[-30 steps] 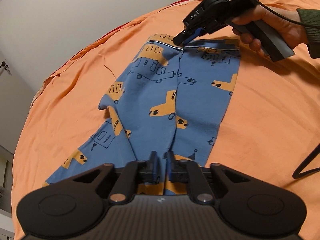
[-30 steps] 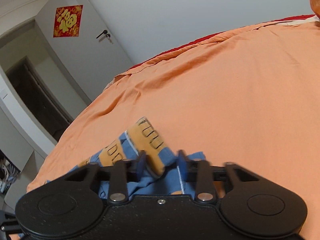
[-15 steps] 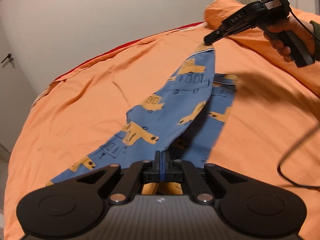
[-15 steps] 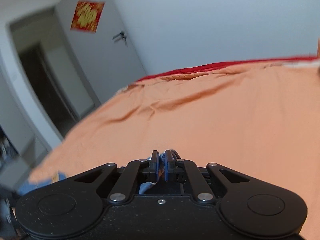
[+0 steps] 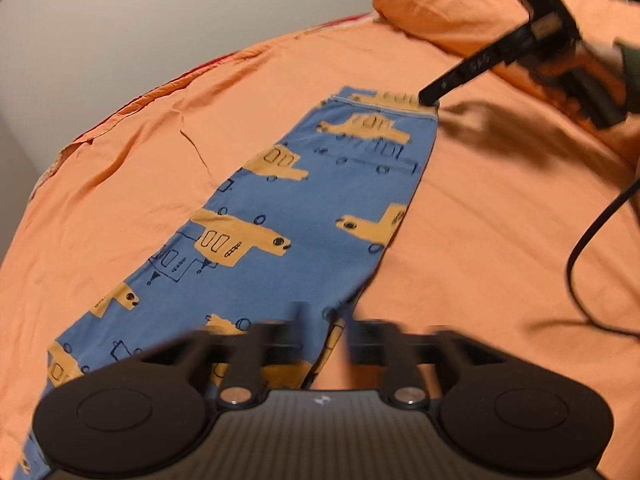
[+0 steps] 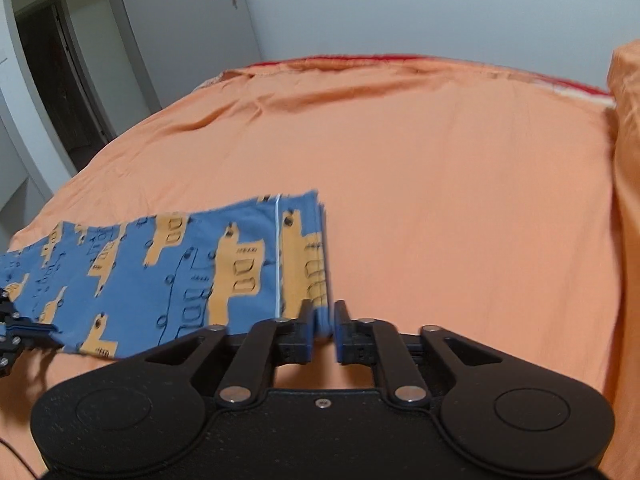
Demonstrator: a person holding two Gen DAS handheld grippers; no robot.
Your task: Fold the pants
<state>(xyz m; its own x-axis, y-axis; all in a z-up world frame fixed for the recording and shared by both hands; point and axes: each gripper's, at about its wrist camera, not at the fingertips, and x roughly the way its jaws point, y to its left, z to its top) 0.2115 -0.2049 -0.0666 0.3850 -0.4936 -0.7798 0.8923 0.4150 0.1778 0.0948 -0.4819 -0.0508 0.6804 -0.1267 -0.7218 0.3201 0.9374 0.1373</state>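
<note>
The blue pants (image 5: 304, 200) with orange truck prints lie folded in half lengthwise, one leg on the other, on the orange bed sheet (image 5: 480, 240). My left gripper (image 5: 322, 332) is open, its blurred fingers spread at the pants' leg edge. My right gripper (image 6: 322, 330) is at the waistband corner of the pants (image 6: 168, 272); its fingers stand slightly apart with the waistband edge between them. It also shows in the left wrist view (image 5: 430, 98), its tip touching the waistband corner.
An orange pillow (image 5: 440, 8) lies at the bed's far right. A black cable (image 5: 592, 240) runs over the sheet on the right. A white door (image 6: 180, 28) and a dark doorway (image 6: 56, 80) stand beyond the bed.
Both grippers carried one half of the pants over onto the other and laid it flat. Both jaws were shut on the cloth and have now opened.
</note>
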